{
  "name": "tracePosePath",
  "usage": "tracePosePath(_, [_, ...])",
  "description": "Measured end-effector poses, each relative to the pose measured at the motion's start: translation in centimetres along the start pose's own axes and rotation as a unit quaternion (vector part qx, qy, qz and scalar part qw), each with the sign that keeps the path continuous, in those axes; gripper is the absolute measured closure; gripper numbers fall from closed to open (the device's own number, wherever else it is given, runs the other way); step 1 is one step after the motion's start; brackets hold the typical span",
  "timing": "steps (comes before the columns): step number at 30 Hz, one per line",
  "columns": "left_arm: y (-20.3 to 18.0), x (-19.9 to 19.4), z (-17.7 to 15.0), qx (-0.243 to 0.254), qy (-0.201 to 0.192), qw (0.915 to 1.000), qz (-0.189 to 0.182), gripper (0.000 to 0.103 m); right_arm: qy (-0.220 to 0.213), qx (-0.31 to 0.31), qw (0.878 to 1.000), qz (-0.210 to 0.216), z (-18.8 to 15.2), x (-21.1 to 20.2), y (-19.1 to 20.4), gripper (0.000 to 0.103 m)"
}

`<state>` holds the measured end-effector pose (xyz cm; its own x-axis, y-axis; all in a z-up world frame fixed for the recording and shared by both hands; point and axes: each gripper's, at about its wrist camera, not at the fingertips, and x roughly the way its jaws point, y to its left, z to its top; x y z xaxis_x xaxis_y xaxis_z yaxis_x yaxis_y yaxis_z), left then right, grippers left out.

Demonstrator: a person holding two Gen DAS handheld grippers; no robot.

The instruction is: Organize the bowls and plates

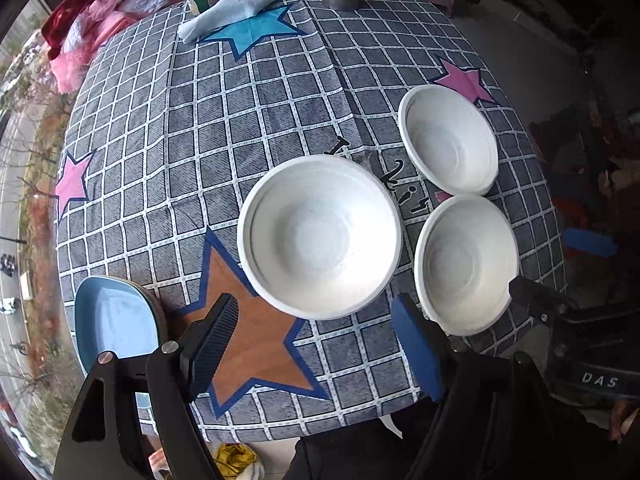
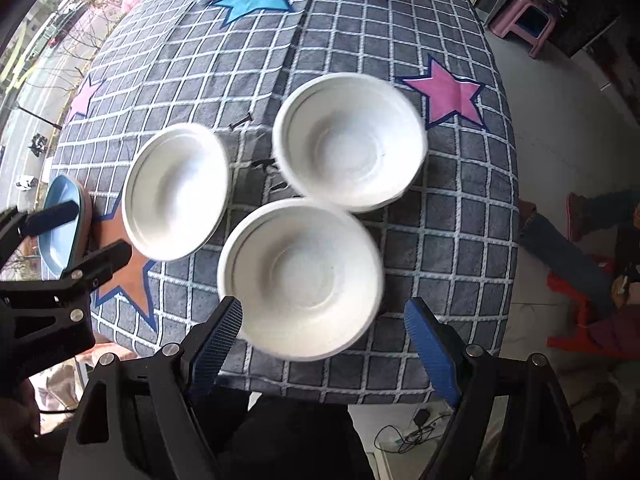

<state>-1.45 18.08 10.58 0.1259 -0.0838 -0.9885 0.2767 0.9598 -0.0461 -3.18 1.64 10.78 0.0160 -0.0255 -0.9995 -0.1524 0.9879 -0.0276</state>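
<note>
The left gripper [image 1: 316, 344] hangs over the table [image 1: 200, 128], pads spread wide and holding nothing. The right gripper [image 2: 324, 344] does the same. Three white bowls sit clustered on the checked cloth: the left bowl [image 1: 320, 236] lies just ahead of the left gripper, the near bowl [image 2: 300, 276] directly ahead of the right gripper, and the far bowl [image 2: 348, 140] beyond both. A stack of blue plates [image 1: 116, 320] rests at the table's left edge, nearest the left hand.
</note>
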Motion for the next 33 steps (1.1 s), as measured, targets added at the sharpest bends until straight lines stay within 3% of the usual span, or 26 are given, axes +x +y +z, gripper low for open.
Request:
tracePosePath(7, [0.4, 0.1, -1.2, 0.020, 0.002, 0.9998, -0.002, 0.021, -0.003, -0.002, 1.000, -0.023, -1.6, -0.5, 1.8, 0.019])
tracePosePath(12, [-0.4, -0.2, -0.8, 0.035, -0.004, 0.9994, 0.003, 0.021, -0.010, 0.006, 1.000, -0.015, -1.8, -0.7, 1.3, 0.019])
tracePosePath(22, [-1.6, -1.2, 1.0, -0.014, -0.020, 0.9994, 0.025, 0.021, -0.020, -0.038, 0.999, 0.007, 0.8, -1.0, -1.5, 0.019])
tracePosePath(33, [-3.1, -0.6, 0.1, -0.046, 0.000, 0.9985, 0.028, 0.021, -0.022, -0.073, 0.997, 0.026, 0.1, -0.1, -3.1, 0.019])
